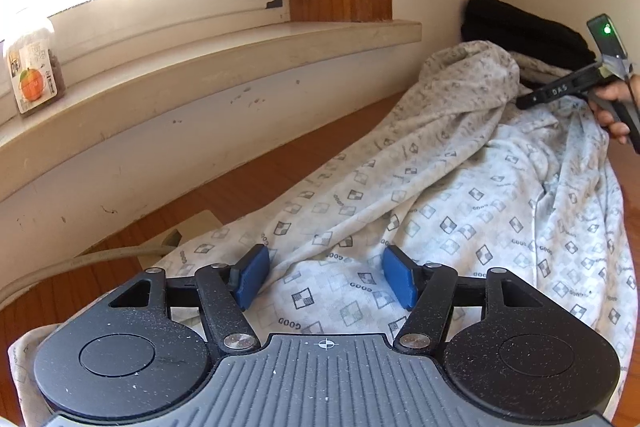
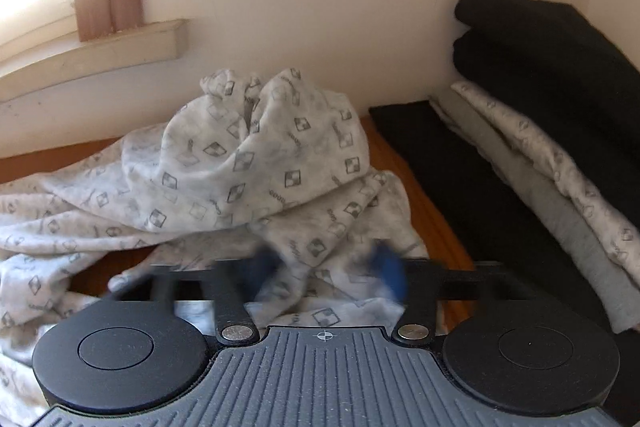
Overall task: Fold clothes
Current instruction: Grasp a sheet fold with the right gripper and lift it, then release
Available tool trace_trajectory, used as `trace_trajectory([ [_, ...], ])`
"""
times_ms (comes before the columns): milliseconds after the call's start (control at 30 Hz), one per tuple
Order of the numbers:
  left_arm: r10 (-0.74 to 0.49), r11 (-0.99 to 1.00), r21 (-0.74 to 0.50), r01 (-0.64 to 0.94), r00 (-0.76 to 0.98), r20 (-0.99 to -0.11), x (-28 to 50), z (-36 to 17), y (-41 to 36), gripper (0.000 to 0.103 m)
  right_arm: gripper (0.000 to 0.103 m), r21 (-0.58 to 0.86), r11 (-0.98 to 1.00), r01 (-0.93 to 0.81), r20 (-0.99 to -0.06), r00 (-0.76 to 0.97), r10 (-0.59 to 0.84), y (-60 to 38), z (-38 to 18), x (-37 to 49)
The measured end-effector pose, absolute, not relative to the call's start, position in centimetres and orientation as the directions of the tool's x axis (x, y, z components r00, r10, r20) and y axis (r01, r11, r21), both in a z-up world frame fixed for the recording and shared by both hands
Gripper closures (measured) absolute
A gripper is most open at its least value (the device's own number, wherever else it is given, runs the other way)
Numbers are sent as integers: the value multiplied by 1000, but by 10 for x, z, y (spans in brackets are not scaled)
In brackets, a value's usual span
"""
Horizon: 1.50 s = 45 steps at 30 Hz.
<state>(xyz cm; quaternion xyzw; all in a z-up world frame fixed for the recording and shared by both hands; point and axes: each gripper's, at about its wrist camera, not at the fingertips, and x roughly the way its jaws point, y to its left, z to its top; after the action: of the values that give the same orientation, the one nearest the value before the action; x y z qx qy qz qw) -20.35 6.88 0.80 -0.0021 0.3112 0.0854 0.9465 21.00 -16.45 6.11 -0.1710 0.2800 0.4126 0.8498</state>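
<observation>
Left gripper (image 1: pixel 326 277): blue pads well apart, poised over the near end of the patterned garment (image 1: pixel 460 211), nothing pinched between them. Cloth lies under the gap, not in it.

Right gripper (image 2: pixel 328 273): pads motion-blurred in its own view, a fold of the same garment lying between them. Gap looks narrower than the left's, but whether the pads press the cloth I cannot tell. From the left view it shows at the far end of the garment, a hand (image 1: pixel 612 103) on its handle.

Garment: white with a grey checked-square print, sprawled lengthwise on the wooden tabletop (image 1: pixel 256 187) beside the wall under the window sill (image 1: pixel 240 43). Far end bunched into a raised hump (image 2: pixel 256 147); middle creased and twisted. No clean fold edge visible anywhere.

Done, as judged: a stack of folded clothes (image 2: pixel 540 147) at the right, with dark pieces, a grey piece and one matching print.

Left, as judged: nearly everything on this garment. It needs spreading flat, then folding, then moving to the stack.
</observation>
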Motion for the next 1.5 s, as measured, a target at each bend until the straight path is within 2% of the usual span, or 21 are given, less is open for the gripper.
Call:
trace_trajectory([
  [100, 162, 985, 52, -163, 791, -590, -203, 8, 68, 36, 92, -119, 649, -751, -553, 593, 585, -180, 73, 208],
  [200, 160, 985, 49, -163, 792, -590, -203, 8, 69, 36, 94, -161, 740, -653, -480, 707, 519, -213, 102, 214],
  [300, 163, 985, 52, -164, 791, -590, -203, 8, 68, 36, 94, -231, 823, -519, -444, 809, 385, -248, 130, 224],
  [367, 166, 985, 57, -164, 790, -590, -203, 8, 68, 36, 90, -225, 835, -502, -451, 813, 368, -264, 137, 229],
  [433, 169, 984, 61, -165, 790, -590, -203, 8, 67, 36, 75, -178, 824, -537, -472, 782, 408, -272, 139, 230],
  [567, 168, 984, 60, -165, 790, -589, -203, 8, 67, 35, 70, -89, 785, -613, -503, 708, 496, -276, 137, 228],
  [633, 168, 984, 59, -165, 790, -589, -203, 7, 67, 35, 63, -52, 748, -662, -510, 661, 550, -260, 129, 219],
  [800, 153, 987, 59, -147, 792, -591, -211, 7, 71, 35, 60, 19, 630, -777, -545, 520, 658, -203, 98, 194],
  [1000, 137, 990, 66, -121, 792, -595, -233, 7, 82, 35, 60, 72, 510, -857, -607, 368, 704, -161, 57, 167],
  [1133, 123, 992, 39, -124, 798, -590, -243, 9, 88, 35, 54, 96, 485, -869, -602, 338, 724, -156, 47, 162],
  [1333, 147, 989, 73, -129, 791, -594, -241, 8, 83, 32, 53, 211, 518, -829, -590, 315, 743, -167, 41, 177],
  [1467, 146, 989, 67, -132, 791, -594, -241, 7, 83, 31, 51, 97, 503, -859, -581, 361, 729, -166, 38, 167],
  [1500, 146, 989, 67, -132, 791, -594, -241, 7, 83, 31, 45, 85, 497, -864, -582, 361, 729, -165, 37, 164],
])
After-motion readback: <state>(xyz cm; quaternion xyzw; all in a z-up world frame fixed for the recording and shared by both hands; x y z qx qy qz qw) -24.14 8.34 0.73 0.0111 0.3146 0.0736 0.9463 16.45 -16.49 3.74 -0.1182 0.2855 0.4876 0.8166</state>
